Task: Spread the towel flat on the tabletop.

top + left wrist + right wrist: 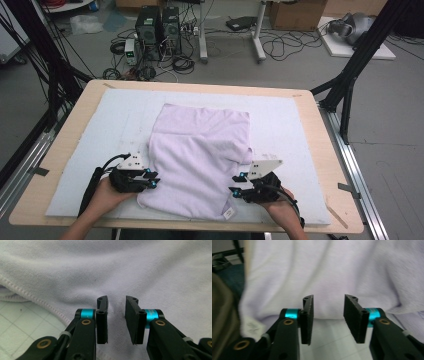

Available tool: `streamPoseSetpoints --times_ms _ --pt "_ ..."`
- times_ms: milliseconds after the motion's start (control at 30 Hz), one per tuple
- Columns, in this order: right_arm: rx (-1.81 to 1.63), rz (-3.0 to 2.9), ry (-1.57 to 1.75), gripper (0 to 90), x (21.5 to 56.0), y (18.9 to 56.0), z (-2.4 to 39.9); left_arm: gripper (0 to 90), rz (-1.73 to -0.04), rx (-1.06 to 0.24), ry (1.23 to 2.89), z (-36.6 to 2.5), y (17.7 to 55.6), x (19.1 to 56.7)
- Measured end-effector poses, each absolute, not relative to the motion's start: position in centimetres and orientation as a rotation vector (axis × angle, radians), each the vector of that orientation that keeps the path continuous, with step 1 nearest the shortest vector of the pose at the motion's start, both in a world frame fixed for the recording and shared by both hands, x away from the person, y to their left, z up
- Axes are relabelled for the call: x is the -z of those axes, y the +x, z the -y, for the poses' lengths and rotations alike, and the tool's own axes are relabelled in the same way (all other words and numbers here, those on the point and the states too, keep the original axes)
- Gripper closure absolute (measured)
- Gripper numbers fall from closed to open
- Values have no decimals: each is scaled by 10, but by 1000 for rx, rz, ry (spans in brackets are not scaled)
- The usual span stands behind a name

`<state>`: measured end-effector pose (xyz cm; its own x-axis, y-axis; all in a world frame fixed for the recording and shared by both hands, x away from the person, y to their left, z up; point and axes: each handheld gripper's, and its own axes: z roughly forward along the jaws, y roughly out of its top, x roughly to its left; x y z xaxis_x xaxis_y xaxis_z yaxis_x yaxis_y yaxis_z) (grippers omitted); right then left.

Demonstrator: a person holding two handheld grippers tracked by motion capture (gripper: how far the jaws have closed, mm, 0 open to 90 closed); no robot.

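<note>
- High view: left hand (102, 197) at near-left of table, holding left gripper (152, 181), jaw tips right at the left edge of the lavender towel (200, 155).
- Left gripper view: left gripper (117, 304) jaws stand a narrow gap apart, nothing pinched; towel fabric lies beneath and beyond them, pads not pressing it.
- Same view: stitched hem (37, 301) of the towel runs diagonally at left, gridded white mat (20, 325) showing below it.
- High view: towel is folded, lying on the white mat (290, 125) in the middle of the wooden table (320, 130), near end reaching toward the person, a loose fold sticking out on its right side.
- Small white label (229, 213) at the towel's near-right corner.
- High view: right gripper (235, 184) just beside the towel's right edge, near that corner, held by right hand (280, 205).
- Right gripper view: right gripper (328, 303) jaws part-open, moderate gap, empty; towel edge lies just past the tips, bare mat under them; label (252, 326) at lower left, blurred.
- Floor beyond the table: computer towers (157, 27), tangled cables (285, 47), cardboard box (297, 14).
</note>
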<state>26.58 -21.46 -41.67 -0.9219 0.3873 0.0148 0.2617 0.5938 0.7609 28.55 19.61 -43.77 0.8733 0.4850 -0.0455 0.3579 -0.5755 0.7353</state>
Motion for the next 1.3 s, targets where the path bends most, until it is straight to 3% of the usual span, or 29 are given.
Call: streamPoseSetpoints --times_ms 67,133,200,300,400,767,1033,1300 --pt "-1215 -2665 583 523 424 275 211 738 -602 -206 2256 -195 285 440" --pt "-1176 -2685 578 520 431 281 205 764 -611 -212 2243 -195 285 441" --pt "-1128 -2716 551 587 436 286 199 816 -606 -201 2236 -197 286 441" --pt "-1117 -2761 485 797 437 289 191 857 -606 -188 2232 -197 287 442" --pt "-1080 -2798 421 873 432 288 185 860 -603 -192 2231 -198 286 442" --pt "-1165 -2722 392 880 401 305 170 872 -617 -243 2170 -205 285 431" --pt "-1065 -2785 431 880 430 326 133 869 -626 -239 2184 -204 286 434" --pt "-1184 -2687 475 788 412 312 160 853 -633 -237 2189 -204 287 436"
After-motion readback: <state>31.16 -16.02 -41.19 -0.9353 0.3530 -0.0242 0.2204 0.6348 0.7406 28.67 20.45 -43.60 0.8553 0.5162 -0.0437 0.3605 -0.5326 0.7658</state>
